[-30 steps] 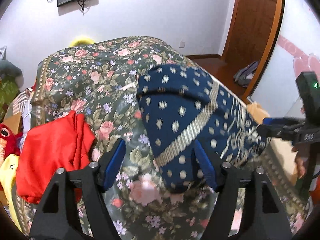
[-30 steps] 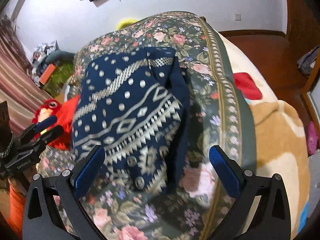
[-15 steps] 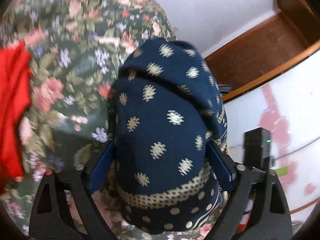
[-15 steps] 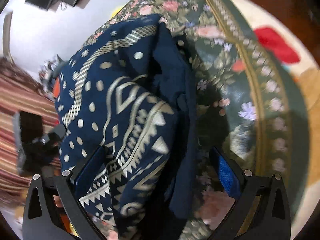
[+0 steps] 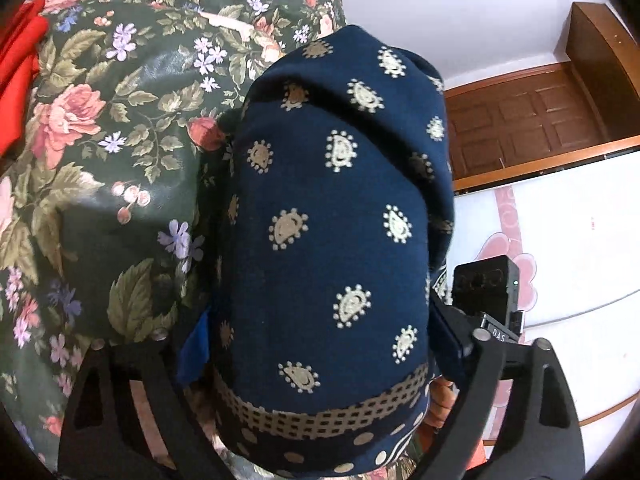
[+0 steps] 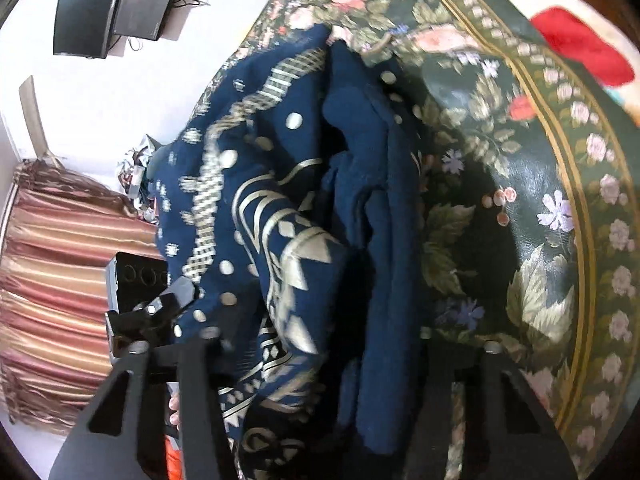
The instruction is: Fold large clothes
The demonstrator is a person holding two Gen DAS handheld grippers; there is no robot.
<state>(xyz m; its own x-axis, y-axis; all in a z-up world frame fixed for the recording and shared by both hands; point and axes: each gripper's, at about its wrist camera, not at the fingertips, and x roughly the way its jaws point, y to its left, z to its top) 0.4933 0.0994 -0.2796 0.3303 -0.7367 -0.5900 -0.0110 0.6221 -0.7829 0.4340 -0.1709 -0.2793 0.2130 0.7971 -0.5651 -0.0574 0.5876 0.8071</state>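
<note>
Navy patterned garment (image 5: pixel 336 240) bunched into a thick bundle on the flowered bedspread (image 5: pixel 100 168), filling the middle of both wrist views. Left claw (image 5: pixel 320 344) spread wide around the near end of the bundle, blue pad (image 5: pixel 196 344) showing on the left, the right pad mostly hidden behind cloth; jaws just narrowed slightly, cloth between them, firm contact impossible to confirm. Right claw (image 6: pixel 316 364) just closed much further, jaws now narrow with folded navy layers (image 6: pixel 372 280) pinched between them; pads buried in fabric.

Around: red cloth (image 5: pixel 16 60) at the far left edge of the bed, cut off by the frame. Brown wooden door (image 5: pixel 528 120) far right, white panel with pink scroll shapes (image 5: pixel 560 240) below it. From the right wrist, a dark screen (image 6: pixel 144 4) on the white wall, striped curtain (image 6: pixel 60 280) at left, a red item (image 6: pixel 580 44) on pale bedding at far right, blurred.

Other claw's black camera block (image 5: pixel 486 292) poking in at the right of the left view, partly blocked by the bundle. Clutter beyond the garment's left edge in the right view too blurred to name. Small part of a hand (image 6: pixel 174 404) just visible near the bottom left, behind the claw frame.
</note>
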